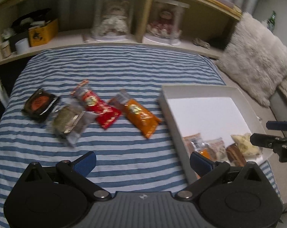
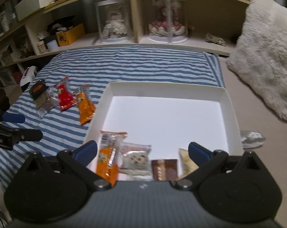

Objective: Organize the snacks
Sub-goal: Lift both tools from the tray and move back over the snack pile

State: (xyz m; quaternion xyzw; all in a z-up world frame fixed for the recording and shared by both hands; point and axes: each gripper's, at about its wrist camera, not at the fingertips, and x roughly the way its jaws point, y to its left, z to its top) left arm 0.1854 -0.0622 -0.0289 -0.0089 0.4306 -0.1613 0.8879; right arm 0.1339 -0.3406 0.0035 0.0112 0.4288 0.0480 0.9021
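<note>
Both the left gripper (image 1: pixel 142 162) and right gripper (image 2: pixel 142 154) were wide open, holding nothing. Four snacks (image 2: pixel 136 158) lay in the white box (image 2: pixel 228 102).

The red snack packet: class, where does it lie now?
In the left wrist view, the red snack packet lies on the striped blanket, between the grey packet on its left and the orange packet on its right.

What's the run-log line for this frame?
left gripper: open, empty | right gripper: open, empty | white box: four snacks along near edge | striped blanket: four snacks left
</note>
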